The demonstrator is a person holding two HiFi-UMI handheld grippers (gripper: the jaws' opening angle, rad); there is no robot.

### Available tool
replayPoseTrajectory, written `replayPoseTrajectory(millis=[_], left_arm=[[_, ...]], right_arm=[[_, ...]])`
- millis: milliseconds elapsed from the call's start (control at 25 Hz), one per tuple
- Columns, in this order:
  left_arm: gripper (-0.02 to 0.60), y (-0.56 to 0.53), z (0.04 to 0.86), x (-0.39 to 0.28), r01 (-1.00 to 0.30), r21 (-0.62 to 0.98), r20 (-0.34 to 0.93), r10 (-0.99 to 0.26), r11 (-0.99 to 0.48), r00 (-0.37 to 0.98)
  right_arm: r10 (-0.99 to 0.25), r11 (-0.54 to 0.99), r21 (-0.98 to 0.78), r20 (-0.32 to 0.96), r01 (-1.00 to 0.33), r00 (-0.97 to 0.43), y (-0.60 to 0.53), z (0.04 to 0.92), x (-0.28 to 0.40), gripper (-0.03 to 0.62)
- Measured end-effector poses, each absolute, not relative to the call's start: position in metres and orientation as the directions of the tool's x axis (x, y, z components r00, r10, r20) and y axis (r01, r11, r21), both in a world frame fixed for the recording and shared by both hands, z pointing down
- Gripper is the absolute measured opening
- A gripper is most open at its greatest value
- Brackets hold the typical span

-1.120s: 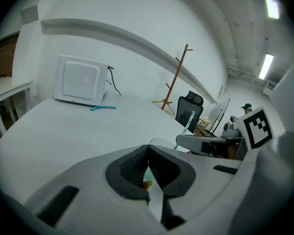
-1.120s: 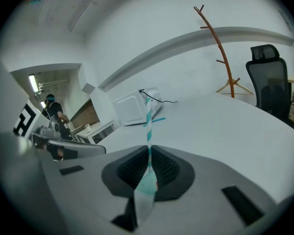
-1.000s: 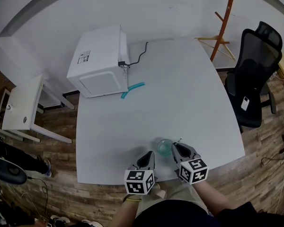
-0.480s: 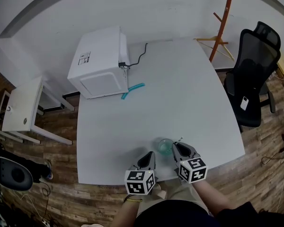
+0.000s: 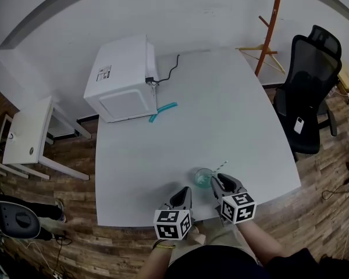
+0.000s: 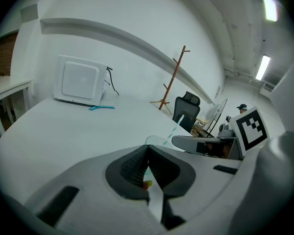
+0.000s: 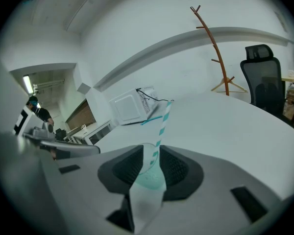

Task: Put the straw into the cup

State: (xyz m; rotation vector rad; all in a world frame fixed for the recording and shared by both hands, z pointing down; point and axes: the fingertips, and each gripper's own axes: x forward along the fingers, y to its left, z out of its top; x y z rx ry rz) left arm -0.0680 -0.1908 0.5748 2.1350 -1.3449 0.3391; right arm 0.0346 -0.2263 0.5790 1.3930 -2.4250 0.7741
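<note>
A clear cup with a teal tint stands near the front edge of the white table. A teal-and-white striped straw stands in it and leans toward my right gripper. In the right gripper view the straw rises through the narrow gap between the pads of the right gripper, which is slightly open, and the cup shows just beyond. My left gripper is shut and empty, just left of the cup; its pads meet in the left gripper view.
A white box-shaped appliance with a black cable sits at the table's back left, a teal object beside it. A black office chair and an orange coat stand are to the right, a small white side table to the left.
More of the straw now shows above the right gripper, leaning up and to the right. Both grippers and the cup have stayed in place.
</note>
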Motion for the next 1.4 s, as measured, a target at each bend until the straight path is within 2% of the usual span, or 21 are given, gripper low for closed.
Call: replayPoseTrajectory(millis=[80, 920, 1400], left_arm=[[0.018, -0.189, 0.574, -0.069, -0.883, 0.343, 0.498, -0.736, -0.320, 0.459], [0.018, -0.165, 0.552, -0.070, -0.868, 0.324, 0.453, -0.744, -0.377, 0.492], [0.018, -0.139, 0.539, -0.075, -0.856, 0.307, 0.427, -0.744, -0.415, 0.514]], right_arm=[[-0.733, 0.401, -0.328, 0.445, -0.855, -0.515, -0.224, 0.576, 0.034, 0.110], [-0.777, 0.413, -0.311, 0.370, -0.856, -0.509, -0.193, 0.535, 0.024, 0.110], [-0.810, 0.435, -0.249, 0.312, -0.865, -0.497, -0.164, 0.502, 0.014, 0.060]])
